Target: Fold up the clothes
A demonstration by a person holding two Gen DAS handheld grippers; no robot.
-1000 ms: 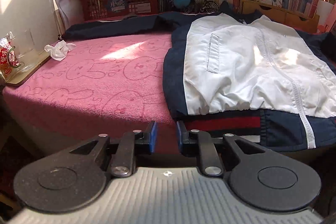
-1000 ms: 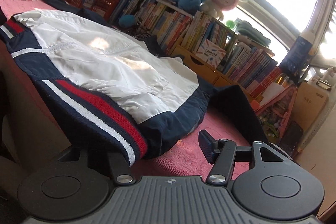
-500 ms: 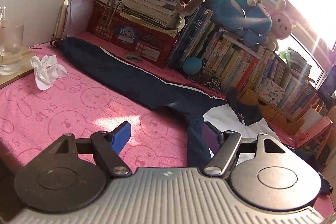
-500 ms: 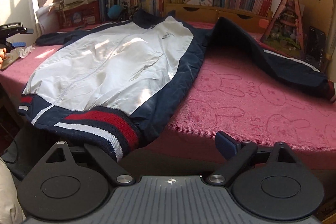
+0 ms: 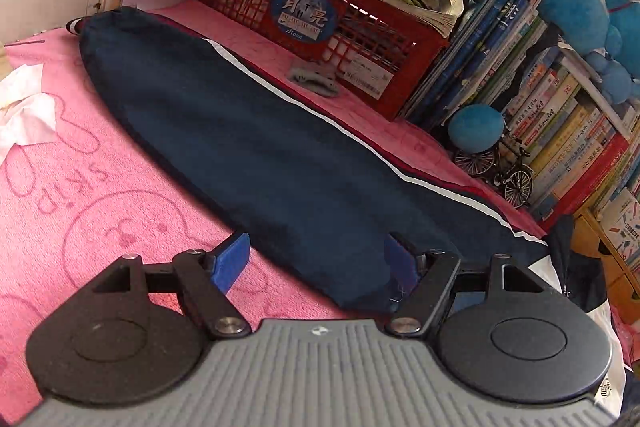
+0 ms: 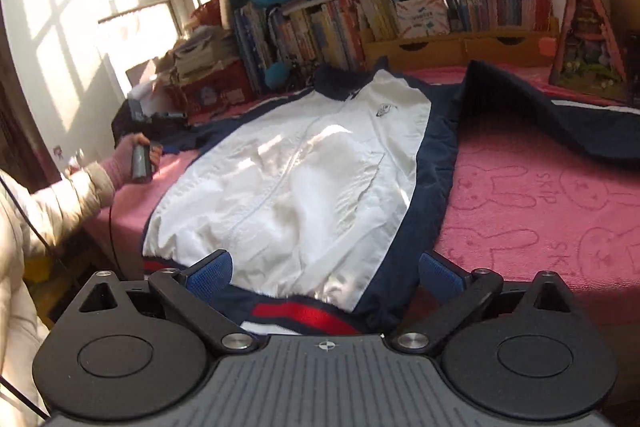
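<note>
Pink towel (image 6: 540,195), jacket (image 6: 304,167) hem seemingly cut off; both tongs (image 5: 314,261) (image 6: 324,273) released.

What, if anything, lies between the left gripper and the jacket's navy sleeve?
Nothing visible. The left gripper is open with the navy sleeve directly ahead between its fingers. The crumpled tissue and the red crate sit off to either side.

Left gripper (image 5: 316,259): grey ribbed body, black disc housings, black linkage arms, silver screws, blue pads (image 5: 230,261). Right gripper (image 6: 324,273): identical build. Person: cream padded sleeve (image 6: 52,203), pink cuff, thin black cable.
</note>
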